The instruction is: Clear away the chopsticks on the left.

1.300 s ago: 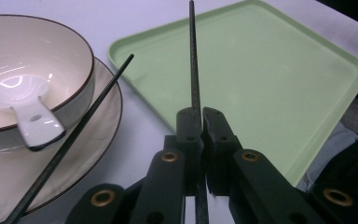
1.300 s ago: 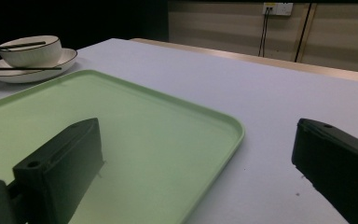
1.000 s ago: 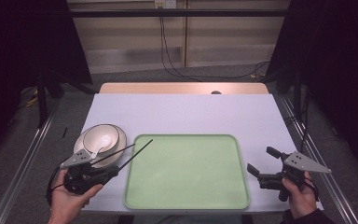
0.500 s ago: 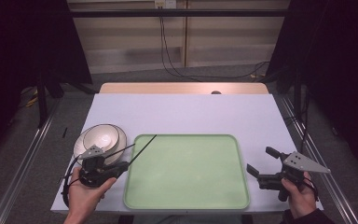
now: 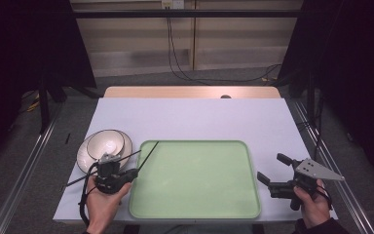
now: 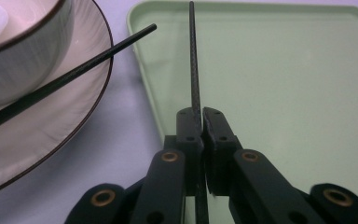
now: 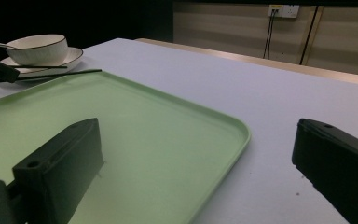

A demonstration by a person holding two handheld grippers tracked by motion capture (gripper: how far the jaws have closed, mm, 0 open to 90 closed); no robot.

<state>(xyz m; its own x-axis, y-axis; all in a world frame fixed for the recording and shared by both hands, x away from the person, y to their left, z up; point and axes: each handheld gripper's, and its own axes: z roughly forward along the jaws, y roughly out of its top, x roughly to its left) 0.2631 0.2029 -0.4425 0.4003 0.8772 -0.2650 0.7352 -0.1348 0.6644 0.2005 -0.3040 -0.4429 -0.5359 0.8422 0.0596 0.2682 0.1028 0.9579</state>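
My left gripper (image 5: 126, 173) (image 6: 200, 114) is shut on a thin black chopstick (image 5: 148, 156) (image 6: 193, 65), which points ahead over the left edge of the green tray (image 5: 199, 185) (image 6: 284, 70). A second black chopstick (image 5: 126, 157) (image 6: 74, 74) lies slanted across the rim of the white plate (image 5: 84, 158) (image 6: 65, 112), beside the bowl (image 5: 106, 144) (image 6: 23, 51) standing on it. My right gripper (image 5: 270, 166) (image 7: 198, 130) is open and holds nothing, low over the table at the tray's right edge (image 7: 233, 126).
The white table (image 5: 199, 119) extends behind the tray. A wooden strip (image 5: 190, 91) runs along its far edge, with cables and dark curtains beyond. The bowl (image 7: 39, 49) and plate (image 7: 72, 56) sit at the table's left.
My left hand has moved right and slightly forward toward the tray, carrying the chopstick with it. The right hand has stayed still.
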